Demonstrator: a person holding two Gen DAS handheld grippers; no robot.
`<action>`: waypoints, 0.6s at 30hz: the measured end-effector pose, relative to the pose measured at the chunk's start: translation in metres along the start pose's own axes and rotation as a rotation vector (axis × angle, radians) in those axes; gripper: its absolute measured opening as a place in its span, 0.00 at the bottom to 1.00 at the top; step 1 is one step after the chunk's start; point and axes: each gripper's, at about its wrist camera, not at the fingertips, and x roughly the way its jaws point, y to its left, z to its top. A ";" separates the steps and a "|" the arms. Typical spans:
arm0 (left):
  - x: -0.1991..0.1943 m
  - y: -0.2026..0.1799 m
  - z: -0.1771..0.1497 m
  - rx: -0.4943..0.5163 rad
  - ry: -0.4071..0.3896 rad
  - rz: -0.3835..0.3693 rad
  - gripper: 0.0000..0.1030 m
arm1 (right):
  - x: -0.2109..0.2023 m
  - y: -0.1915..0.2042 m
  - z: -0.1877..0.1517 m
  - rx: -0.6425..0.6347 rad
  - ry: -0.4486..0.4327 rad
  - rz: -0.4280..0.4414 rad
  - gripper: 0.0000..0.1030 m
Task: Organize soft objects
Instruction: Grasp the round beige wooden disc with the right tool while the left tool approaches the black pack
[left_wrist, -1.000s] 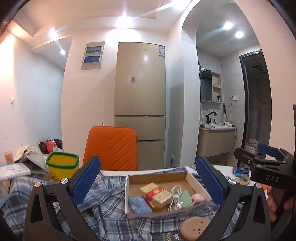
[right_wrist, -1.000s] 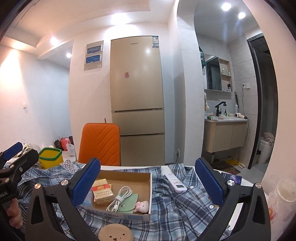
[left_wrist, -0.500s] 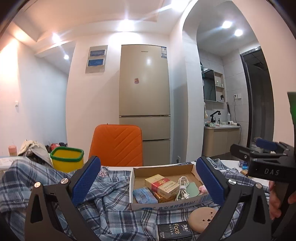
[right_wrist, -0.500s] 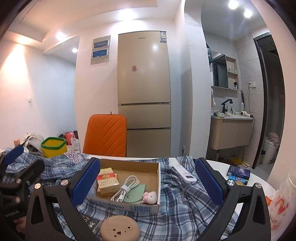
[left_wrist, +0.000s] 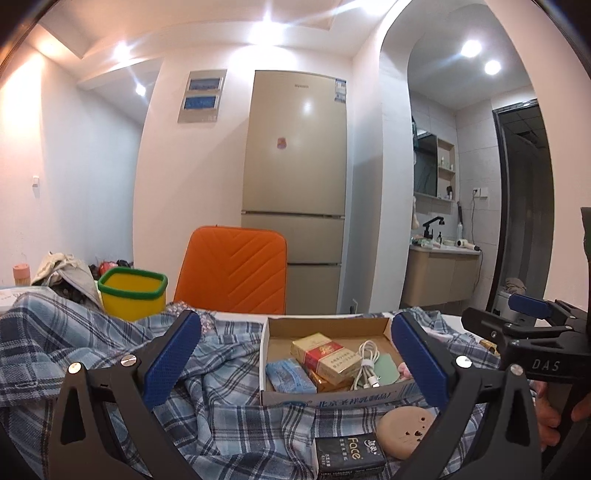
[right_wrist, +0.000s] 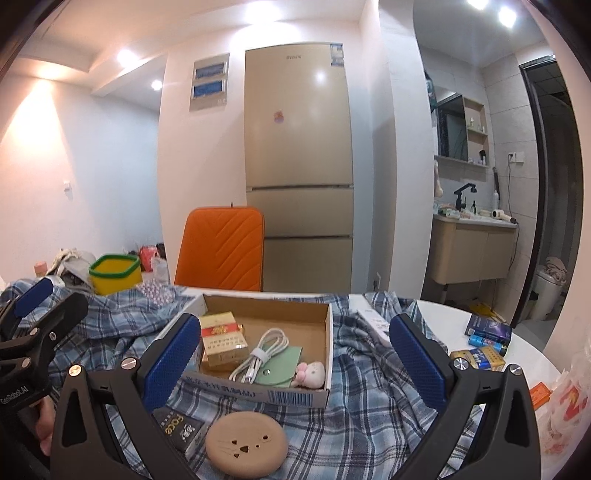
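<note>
A blue plaid shirt (left_wrist: 221, 398) lies crumpled across the table; it also shows in the right wrist view (right_wrist: 362, 413). On it sits a cardboard box (left_wrist: 332, 400) (right_wrist: 280, 397) holding a cigarette pack (right_wrist: 221, 345), a white cable (right_wrist: 264, 350), a green pouch (right_wrist: 280, 371), a small pink plush (right_wrist: 310, 373) and a blue tissue pack (left_wrist: 290, 376). My left gripper (left_wrist: 295, 358) is open and empty above the shirt, in front of the box. My right gripper (right_wrist: 293, 358) is open and empty, also facing the box.
A tan round cat-face case (right_wrist: 246, 448) and a black Face pack (right_wrist: 179, 430) lie in front of the box. A yellow bin (left_wrist: 132, 293) and orange chair (left_wrist: 232, 269) stand behind. A remote (right_wrist: 373, 325), batteries and small boxes (right_wrist: 480, 352) lie to the right.
Both grippers have lowered and drawn back a little from the box, so the tan case and black pack now show nearer. Both stay open and empty.
</note>
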 end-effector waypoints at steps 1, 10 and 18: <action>0.001 0.000 0.000 -0.001 0.005 0.003 1.00 | 0.002 0.001 0.000 -0.004 0.015 0.002 1.00; 0.008 0.001 0.001 -0.005 0.053 -0.017 1.00 | 0.035 0.010 -0.013 -0.022 0.242 0.052 1.00; 0.033 0.005 -0.003 -0.003 0.299 -0.060 1.00 | 0.061 0.022 -0.038 -0.021 0.452 0.144 1.00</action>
